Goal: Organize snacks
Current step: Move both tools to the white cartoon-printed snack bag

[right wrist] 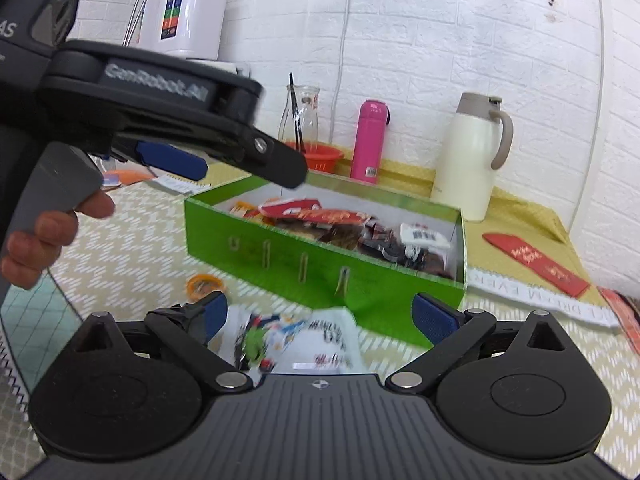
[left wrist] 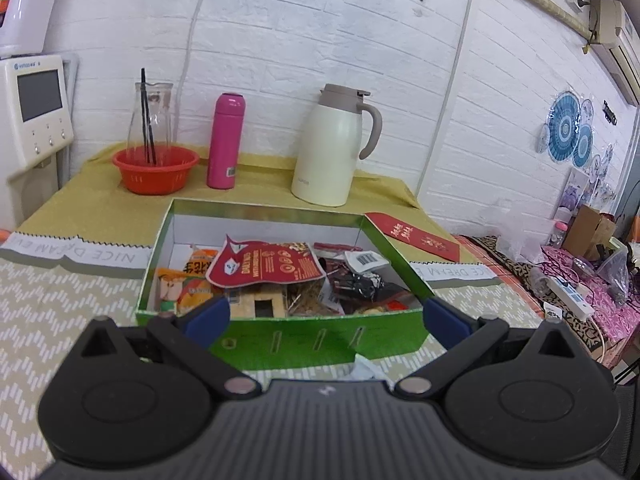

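Note:
A green box (left wrist: 320, 338) (right wrist: 280, 260) sits on the patterned table and holds several snack packets, with a red packet (left wrist: 264, 266) on top. My left gripper (left wrist: 326, 314) is open and empty, just in front of the box's near wall; it also shows in the right wrist view (right wrist: 224, 164), hovering over the box's left end. My right gripper (right wrist: 320, 318) is open above a white snack packet (right wrist: 296, 340) that lies on the table in front of the box. An orange packet (right wrist: 204, 284) lies to its left.
A cream thermos jug (left wrist: 332, 148), a pink bottle (left wrist: 226, 142) and a red bowl (left wrist: 156, 170) with a glass carafe stand at the back on the yellow cloth. A red envelope (left wrist: 414, 236) lies right of the box. A white appliance (left wrist: 34, 108) stands at left.

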Demonstrator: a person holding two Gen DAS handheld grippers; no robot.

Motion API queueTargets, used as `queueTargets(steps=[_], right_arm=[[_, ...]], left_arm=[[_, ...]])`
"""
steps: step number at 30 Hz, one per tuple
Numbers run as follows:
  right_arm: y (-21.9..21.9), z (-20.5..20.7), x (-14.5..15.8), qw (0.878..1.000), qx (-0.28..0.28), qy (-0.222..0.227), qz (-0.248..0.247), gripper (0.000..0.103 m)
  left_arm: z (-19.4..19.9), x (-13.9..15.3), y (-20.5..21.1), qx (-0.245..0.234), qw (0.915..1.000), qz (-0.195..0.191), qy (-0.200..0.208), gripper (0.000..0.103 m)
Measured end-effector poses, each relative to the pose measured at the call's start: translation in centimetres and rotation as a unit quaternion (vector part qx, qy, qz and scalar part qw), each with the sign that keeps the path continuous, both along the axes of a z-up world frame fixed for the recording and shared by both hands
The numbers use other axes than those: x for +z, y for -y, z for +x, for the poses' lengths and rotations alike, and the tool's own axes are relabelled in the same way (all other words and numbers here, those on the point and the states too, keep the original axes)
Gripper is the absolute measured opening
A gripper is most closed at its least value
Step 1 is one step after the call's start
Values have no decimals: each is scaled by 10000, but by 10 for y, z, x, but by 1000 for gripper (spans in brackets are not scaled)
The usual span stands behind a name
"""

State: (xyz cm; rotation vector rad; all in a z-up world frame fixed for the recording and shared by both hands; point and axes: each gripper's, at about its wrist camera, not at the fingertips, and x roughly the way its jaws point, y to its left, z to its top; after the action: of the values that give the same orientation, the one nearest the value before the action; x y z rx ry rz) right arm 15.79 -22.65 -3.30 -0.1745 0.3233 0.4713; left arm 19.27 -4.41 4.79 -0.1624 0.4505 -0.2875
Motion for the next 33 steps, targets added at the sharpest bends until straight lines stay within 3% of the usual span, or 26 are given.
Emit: queueTargets(steps=[8, 13, 18, 24, 27, 28, 31, 33], right_arm=[[6, -17, -28, 9968, -151, -758, 196, 103], [7, -20, -37, 9919, -213, -1126, 549, 103], [3, -23, -38, 9911, -213, -1160, 616, 103], [11, -24, -37, 9898, -307, -1180, 735, 103], [17, -25, -38, 9893, -353, -1189, 763, 103], [19, -25, -38, 9895, -376, -1184, 745, 103], [28, -25, -38, 9881, -473, -1225, 800, 103], [35, -26, -39, 9870, -546, -1264, 833, 103]], left_arm=[[-22, -31, -31, -195, 9979, -353, -507, 103], [-11, -39, -30, -659, 9937, -448, -785, 103], [20, -40, -1, -1229, 9874, -278, -956, 103], [53, -56, 23, -1224, 9831, 113, -1355, 102], [54, -62, 26, -1372, 9773, -20, -1617, 98], [52, -64, 28, -1535, 9724, -113, -1755, 91], [39, -73, 37, -1975, 9574, -334, -2082, 87], [26, -75, 40, -2201, 9522, -440, -2073, 85]])
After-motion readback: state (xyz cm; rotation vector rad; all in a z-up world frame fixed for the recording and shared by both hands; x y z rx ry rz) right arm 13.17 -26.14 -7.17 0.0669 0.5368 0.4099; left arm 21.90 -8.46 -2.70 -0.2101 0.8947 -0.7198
